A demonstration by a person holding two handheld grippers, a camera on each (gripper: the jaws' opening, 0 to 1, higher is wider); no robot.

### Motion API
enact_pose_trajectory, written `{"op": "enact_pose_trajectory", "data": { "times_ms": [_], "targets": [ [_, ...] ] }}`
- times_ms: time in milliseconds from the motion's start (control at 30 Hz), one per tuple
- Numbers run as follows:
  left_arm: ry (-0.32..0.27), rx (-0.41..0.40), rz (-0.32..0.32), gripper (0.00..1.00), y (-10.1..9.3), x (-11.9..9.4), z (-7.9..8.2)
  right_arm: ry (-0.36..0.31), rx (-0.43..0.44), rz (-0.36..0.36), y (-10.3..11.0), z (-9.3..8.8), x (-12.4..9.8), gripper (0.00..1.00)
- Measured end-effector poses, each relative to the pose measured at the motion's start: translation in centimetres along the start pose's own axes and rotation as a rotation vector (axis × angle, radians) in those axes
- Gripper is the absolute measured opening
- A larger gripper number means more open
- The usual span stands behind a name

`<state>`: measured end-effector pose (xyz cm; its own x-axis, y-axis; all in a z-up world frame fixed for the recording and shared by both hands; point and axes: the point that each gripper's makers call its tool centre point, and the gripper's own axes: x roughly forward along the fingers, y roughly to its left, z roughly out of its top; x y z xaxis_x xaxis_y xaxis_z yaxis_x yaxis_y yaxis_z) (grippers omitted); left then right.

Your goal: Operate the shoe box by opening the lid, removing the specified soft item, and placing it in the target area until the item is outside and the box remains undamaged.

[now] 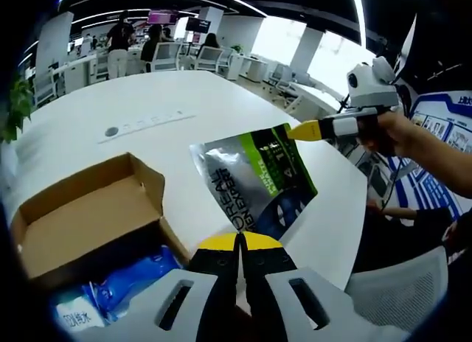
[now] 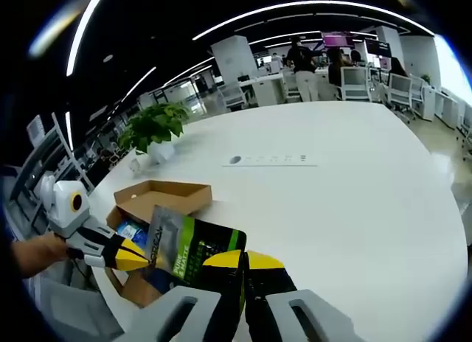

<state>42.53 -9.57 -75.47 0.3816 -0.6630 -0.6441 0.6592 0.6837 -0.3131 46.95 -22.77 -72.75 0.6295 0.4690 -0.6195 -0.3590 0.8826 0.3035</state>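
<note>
White and round, the desk [image 1: 243, 106] carries an open brown cardboard shoe box [image 1: 88, 209]. Both claws, left claw [image 1: 237, 241] and right claw [image 2: 243, 259], pinch the silver-green foil pouch [image 1: 258, 183] above it. Removal looks done; next, lower it onto bare desk beyond.

My left gripper [image 1: 240, 242] covers the pouch's [image 1: 254, 181] bottom edge, so I can't see how much it grips. In the right gripper view my right gripper [image 2: 245, 262] hides the pouch's lower corner. The blue pack [image 1: 110, 287] in the box [image 1: 81, 209] is partly cut off; its print is too blurry to read. People [image 1: 118, 43] far back are too small to tell apart.
</note>
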Motion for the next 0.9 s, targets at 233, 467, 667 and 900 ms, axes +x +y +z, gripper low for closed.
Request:
{"op": "enact_pose_trajectory", "data": {
  "times_ms": [233,467,667,900],
  "targets": [
    [0.037,0.011,-0.002,0.00,0.0,1.6,-0.6,0.024,0.017,-0.019,-1.6,-1.1,0.9,0.00],
    [0.089,0.106,0.016,0.00,0.1,2.7,-1.5,0.043,0.020,-0.026,-2.8,-2.0,2.0,0.00],
    [0.148,0.197,0.032,0.00,0.2,3.7,-2.5,0.058,0.028,-0.038,-3.6,-2.9,3.0,0.00],
    [0.178,0.242,0.030,0.00,0.3,4.6,-2.5,0.059,0.041,-0.055,-4.6,-3.1,3.6,0.00]
  ]
}}
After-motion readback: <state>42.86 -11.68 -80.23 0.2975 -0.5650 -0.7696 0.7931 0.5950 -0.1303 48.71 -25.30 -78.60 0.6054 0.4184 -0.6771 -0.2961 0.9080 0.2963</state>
